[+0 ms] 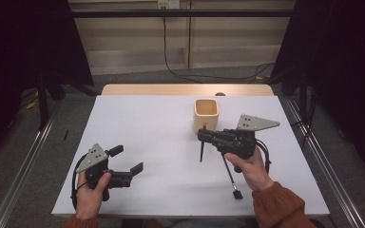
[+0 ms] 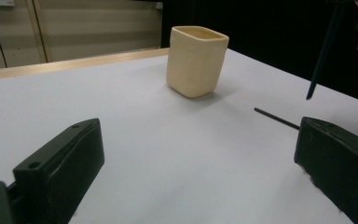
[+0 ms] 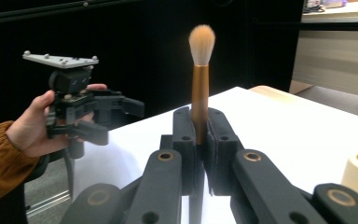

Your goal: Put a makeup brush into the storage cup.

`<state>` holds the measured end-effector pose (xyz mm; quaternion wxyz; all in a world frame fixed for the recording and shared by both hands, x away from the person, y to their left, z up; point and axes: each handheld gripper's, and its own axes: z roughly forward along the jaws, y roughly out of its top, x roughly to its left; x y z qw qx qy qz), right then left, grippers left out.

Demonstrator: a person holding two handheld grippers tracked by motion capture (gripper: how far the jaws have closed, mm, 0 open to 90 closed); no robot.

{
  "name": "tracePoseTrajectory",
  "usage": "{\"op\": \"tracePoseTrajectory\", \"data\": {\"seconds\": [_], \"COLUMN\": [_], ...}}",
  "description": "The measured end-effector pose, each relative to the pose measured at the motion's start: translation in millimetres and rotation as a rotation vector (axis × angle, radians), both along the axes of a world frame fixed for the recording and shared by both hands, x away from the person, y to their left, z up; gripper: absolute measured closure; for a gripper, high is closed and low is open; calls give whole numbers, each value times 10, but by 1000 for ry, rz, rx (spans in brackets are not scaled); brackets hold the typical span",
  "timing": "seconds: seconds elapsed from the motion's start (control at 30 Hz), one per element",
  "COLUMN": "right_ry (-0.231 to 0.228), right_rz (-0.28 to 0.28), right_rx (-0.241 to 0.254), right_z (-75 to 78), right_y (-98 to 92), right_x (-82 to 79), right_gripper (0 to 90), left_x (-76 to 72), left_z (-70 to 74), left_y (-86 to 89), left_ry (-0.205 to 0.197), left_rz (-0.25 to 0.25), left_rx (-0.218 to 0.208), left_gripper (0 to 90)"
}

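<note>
The right gripper (image 3: 200, 140), clamped on a brush (image 3: 200, 74) held upright just short of the cup (image 1: 206, 113) near the table's far edge, must carry it over the rim and release; the left gripper (image 1: 126, 166) waits wide open.

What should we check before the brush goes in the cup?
1. Right tongs shut on the makeup brush: ok.
2. Brush upright, bristles up: ok.
3. Cream cup standing upright, open top: ok.
4. Cup empty inside: cannot tell.
5. Left tongs open, holding nothing, away from the cup: ok.
6. Second dark brush lying loose on the table: not ok, still to pick up.
</note>
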<state>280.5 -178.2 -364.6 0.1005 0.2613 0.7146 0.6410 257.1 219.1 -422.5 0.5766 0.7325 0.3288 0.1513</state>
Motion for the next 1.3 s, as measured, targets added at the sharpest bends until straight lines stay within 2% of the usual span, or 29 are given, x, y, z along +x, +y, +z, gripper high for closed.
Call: {"op": "tracePoseTrajectory", "data": {"seconds": [0.27,0.3,0.33,0.43,0.5,0.63,0.7,0.77,0.9,1.07,1.3], "right_ry": [-34,-34,-37,-37,-35,-38,-44,-49,-46,-45,-62], "right_rz": [-29,-32,-39,-57,-70,-90,-98,-101,-108,-126,-154], "right_rx": [-2,-4,-10,-13,-9,4,2,0,-5,-10,-20], "right_z": [99,110,121,145,162,210,239,269,311,350,420], "right_y": [-66,-75,-85,-125,-148,-183,-187,-191,-206,-229,-237], "right_x": [50,63,79,129,170,249,286,326,415,514,624], "right_gripper": [838,838,838,838,838,838,838,837,837,837,837], "left_x": [-58,-68,-75,-84,-93,-115,-136,-150,-140,-128,-140], "left_z": [-60,-69,-76,-93,-100,-116,-119,-112,-106,-108,-110], "left_y": [24,39,50,92,104,113,117,131,173,225,199], "left_ry": [9,8,-1,6,-3,-7,-20,-32,-35,-33,-31], "left_rz": [17,35,46,53,48,38,31,42,51,66,45], "left_rx": [11,42,42,26,37,31,41,32,46,25,33], "left_gripper": [15,19,21,18,17,12,14,13,13,13,13]}}
